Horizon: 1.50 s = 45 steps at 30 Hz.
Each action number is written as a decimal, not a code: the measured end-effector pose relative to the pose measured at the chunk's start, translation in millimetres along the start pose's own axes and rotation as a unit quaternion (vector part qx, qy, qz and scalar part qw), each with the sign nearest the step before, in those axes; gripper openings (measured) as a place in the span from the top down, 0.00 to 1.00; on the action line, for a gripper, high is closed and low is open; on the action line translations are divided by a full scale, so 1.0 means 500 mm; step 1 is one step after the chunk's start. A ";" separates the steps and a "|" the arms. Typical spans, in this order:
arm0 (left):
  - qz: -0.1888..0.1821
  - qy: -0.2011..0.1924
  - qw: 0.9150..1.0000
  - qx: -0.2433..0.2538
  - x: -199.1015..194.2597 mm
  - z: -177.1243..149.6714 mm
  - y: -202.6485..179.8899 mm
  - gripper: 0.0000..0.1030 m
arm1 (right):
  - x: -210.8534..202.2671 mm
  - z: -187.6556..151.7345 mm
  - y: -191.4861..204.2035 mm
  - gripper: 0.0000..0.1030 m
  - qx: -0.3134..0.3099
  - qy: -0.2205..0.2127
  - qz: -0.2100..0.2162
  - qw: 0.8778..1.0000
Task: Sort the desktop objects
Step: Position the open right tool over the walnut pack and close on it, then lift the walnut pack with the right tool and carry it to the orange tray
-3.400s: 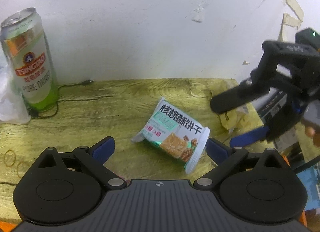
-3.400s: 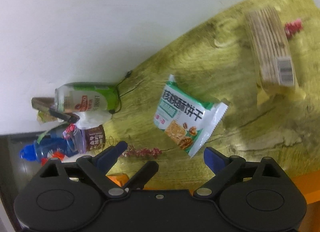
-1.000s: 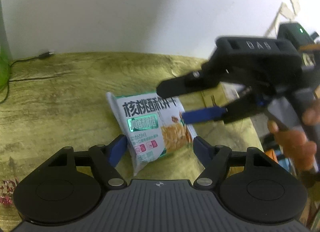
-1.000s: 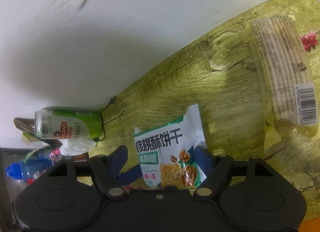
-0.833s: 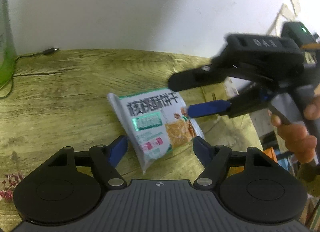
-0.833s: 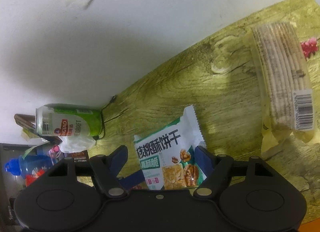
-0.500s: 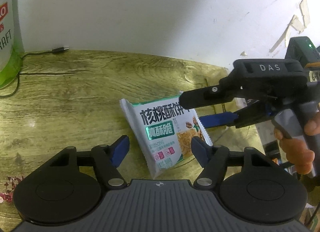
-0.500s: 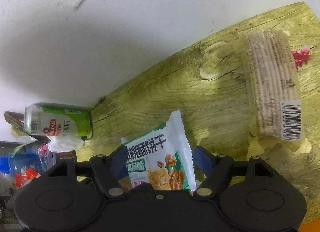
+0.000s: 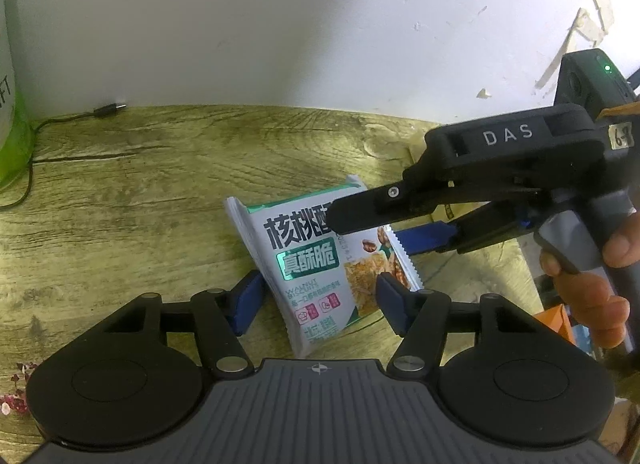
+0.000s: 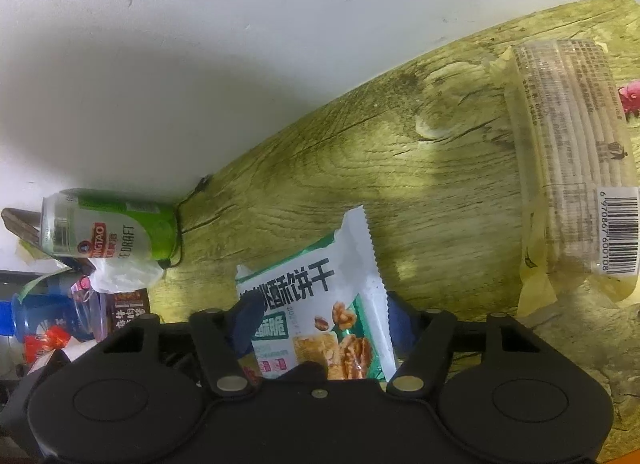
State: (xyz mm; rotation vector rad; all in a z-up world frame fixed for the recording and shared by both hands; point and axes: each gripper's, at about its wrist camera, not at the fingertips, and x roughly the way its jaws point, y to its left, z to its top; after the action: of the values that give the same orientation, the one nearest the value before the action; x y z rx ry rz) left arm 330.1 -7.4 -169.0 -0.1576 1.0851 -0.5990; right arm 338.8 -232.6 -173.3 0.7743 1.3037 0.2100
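Note:
A white and green walnut biscuit packet (image 9: 316, 264) lies tilted on the wooden desk (image 9: 140, 204). In the left wrist view it sits between the blue pads of my left gripper (image 9: 318, 294), whose jaws are closing. The right pad touches its edge and a thin gap shows at the left pad. My right gripper (image 9: 368, 230) comes in from the right, with one finger over the packet's far end and the blue pad at its serrated edge. In the right wrist view the packet (image 10: 320, 304) fills my right gripper (image 10: 322, 322), whose closing jaws touch both its sides.
A green beer can (image 10: 108, 228) stands by the wall, with bottles and a plastic bag (image 10: 60, 316) past it. A long clear cracker pack (image 10: 572, 192) lies further along the desk. A black cable (image 9: 80, 114) runs along the wall. A hand (image 9: 592, 296) grips the right tool's handle.
Both pairs of jaws have narrowed around the packet. The packet has turned and slid a little toward the right, staying between the right gripper's fingers.

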 end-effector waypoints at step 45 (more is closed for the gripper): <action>0.012 -0.030 0.999 0.011 -0.064 -0.003 -0.034 0.41 | -0.052 -0.023 0.022 0.44 -0.019 -0.014 0.031 0.999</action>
State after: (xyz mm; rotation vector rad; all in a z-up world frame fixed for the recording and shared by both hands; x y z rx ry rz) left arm 311.7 -4.3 -138.0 -0.1413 1.0200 -0.5806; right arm 324.0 -234.5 -146.8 0.7844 1.2477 0.2725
